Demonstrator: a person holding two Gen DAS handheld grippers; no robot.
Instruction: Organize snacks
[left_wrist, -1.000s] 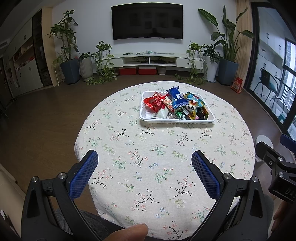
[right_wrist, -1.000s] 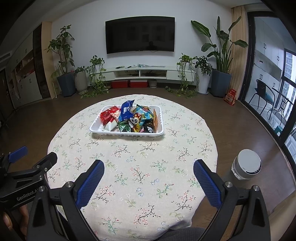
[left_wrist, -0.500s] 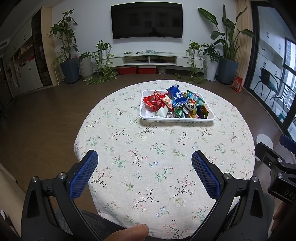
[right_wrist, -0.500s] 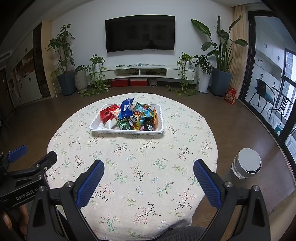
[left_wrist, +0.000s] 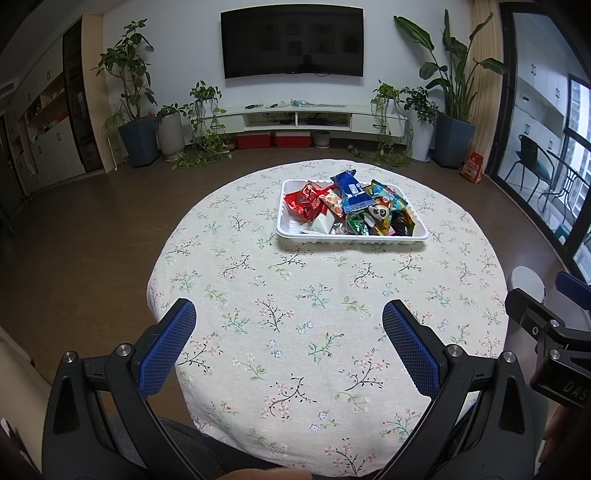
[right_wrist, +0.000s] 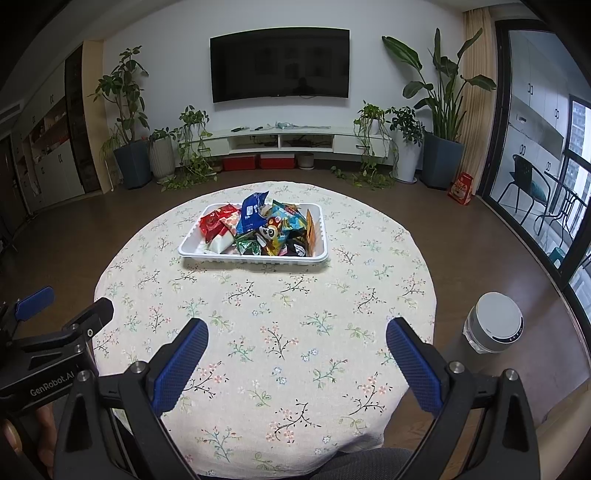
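Note:
A white tray (left_wrist: 351, 236) (right_wrist: 255, 258) piled with several snack packets stands on the far half of a round table. A blue packet (left_wrist: 352, 192) (right_wrist: 251, 212) sits on top, a red packet (left_wrist: 306, 201) (right_wrist: 212, 221) at the left, a panda-print packet (left_wrist: 380, 214) (right_wrist: 271, 234) in the middle. My left gripper (left_wrist: 288, 343) is open over the near table edge, nothing between its fingers. My right gripper (right_wrist: 295, 360) is open likewise, also near the front edge. Both stay well short of the tray.
The round table wears a floral cloth (left_wrist: 314, 314) (right_wrist: 295, 314). A white cylindrical device (right_wrist: 493, 326) (left_wrist: 526, 282) stands on the floor to the table's right. Plants, a TV and a low cabinet line the far wall. The other gripper's body shows at each view's side.
Both grippers have drawn back or risen slightly, so the tray sits a little farther up in view. Neither gripper has changed its opening.

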